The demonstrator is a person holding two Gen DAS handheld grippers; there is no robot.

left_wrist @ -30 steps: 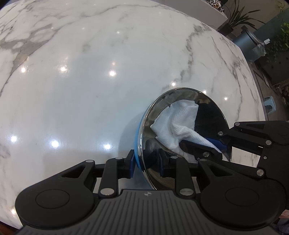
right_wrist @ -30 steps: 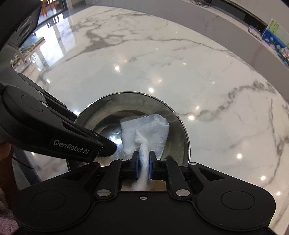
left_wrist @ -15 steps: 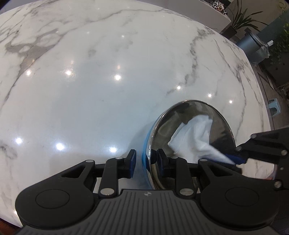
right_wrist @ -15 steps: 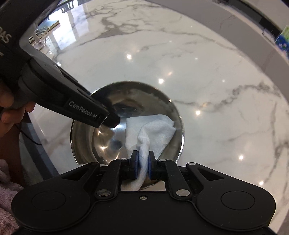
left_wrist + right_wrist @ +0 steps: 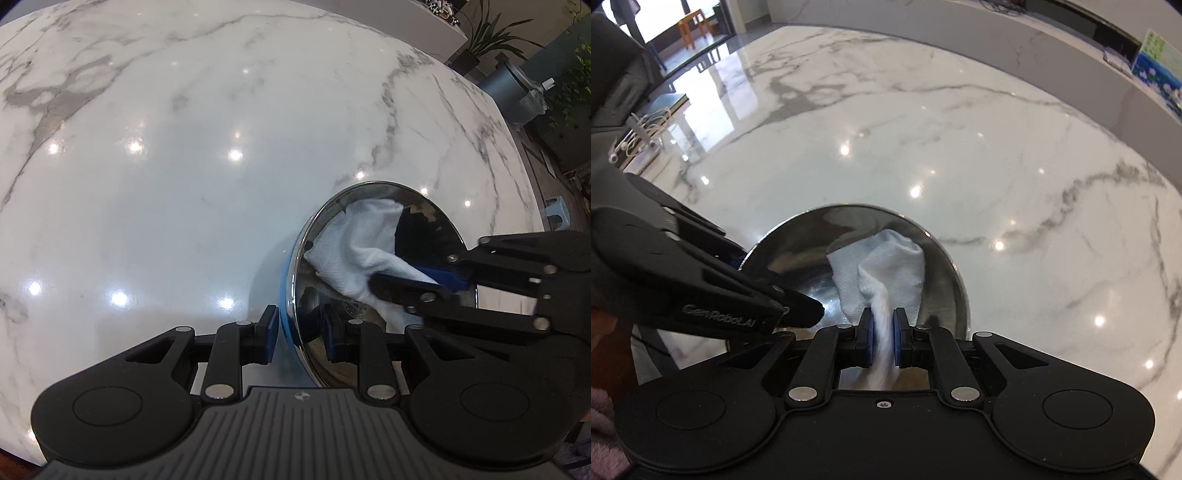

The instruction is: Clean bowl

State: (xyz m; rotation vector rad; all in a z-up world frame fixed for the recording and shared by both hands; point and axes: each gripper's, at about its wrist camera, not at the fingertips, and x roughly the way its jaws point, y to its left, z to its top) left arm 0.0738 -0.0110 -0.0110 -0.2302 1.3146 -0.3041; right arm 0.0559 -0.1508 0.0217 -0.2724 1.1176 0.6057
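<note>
A shiny steel bowl with a blue outside stands tilted on the white marble table. My left gripper is shut on the bowl's near rim, one pad outside, one inside. A white cloth lies crumpled against the bowl's inner wall. In the right wrist view the same bowl sits just ahead, and my right gripper is shut on a bunched end of the cloth, which spreads onto the far inner wall. The left gripper's black body crosses the bowl's left side there.
The marble table stretches wide around the bowl, with ceiling lights mirrored in it. Off its far edge stand a grey bin and potted plants. Cables and a small tray lie at the table's left side in the right wrist view.
The cloth has slid across the bowl's inside, from the middle toward the far wall, with the right gripper shifting over the bowl. The left gripper keeps its hold on the rim.
</note>
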